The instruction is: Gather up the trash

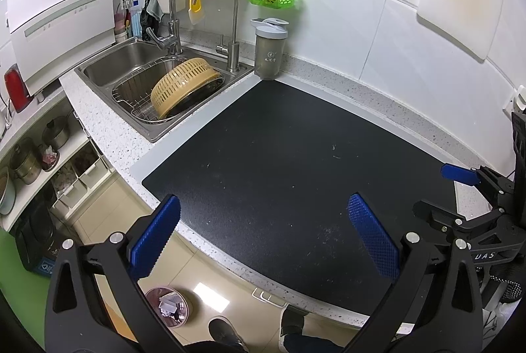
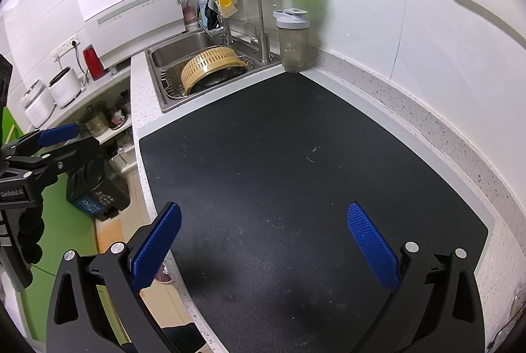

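I am looking at the speckled counter [image 2: 437, 136]; a black mat [image 2: 279, 188] and a grey bottle [image 2: 293, 40] are resting on it.

both wrist views overlook the black mat [image 1: 279, 155].

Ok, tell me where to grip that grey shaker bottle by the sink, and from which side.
Grip the shaker bottle across its smooth upright body, below the lid, approaching level from the open mat side in front. The wall stands close behind it and the sink edge is near its left.
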`<state>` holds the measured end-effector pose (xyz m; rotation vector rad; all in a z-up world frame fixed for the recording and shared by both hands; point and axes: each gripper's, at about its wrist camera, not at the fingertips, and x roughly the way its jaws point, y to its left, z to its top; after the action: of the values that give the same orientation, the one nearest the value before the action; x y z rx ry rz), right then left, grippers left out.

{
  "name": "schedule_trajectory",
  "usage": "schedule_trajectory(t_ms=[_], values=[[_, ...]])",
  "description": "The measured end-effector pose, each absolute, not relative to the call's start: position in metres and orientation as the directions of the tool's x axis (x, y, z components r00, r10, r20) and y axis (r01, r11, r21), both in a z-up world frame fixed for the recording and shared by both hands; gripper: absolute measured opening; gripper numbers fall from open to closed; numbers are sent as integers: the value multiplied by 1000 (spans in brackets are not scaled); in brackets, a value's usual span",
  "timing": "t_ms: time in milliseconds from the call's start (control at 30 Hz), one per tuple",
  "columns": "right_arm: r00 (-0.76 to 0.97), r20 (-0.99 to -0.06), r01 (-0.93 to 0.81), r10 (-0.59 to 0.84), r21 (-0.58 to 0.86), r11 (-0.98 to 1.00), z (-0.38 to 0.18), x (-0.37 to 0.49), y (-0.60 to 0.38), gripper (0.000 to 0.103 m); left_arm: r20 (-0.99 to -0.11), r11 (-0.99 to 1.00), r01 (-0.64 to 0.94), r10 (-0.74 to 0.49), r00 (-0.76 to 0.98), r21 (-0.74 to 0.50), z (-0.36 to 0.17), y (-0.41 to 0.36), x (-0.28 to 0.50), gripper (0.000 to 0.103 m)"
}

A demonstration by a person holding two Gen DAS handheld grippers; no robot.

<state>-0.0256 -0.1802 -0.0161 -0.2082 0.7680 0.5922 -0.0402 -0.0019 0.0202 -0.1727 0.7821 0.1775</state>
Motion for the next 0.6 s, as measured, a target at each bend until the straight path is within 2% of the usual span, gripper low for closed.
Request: schedule_trajectory(t_ms=[600], values=[[564, -706, -575, 427, 36, 818, -17, -22, -180, 97, -713, 970, -225, 90, 695, -97, 21, -2, -40, 100]])
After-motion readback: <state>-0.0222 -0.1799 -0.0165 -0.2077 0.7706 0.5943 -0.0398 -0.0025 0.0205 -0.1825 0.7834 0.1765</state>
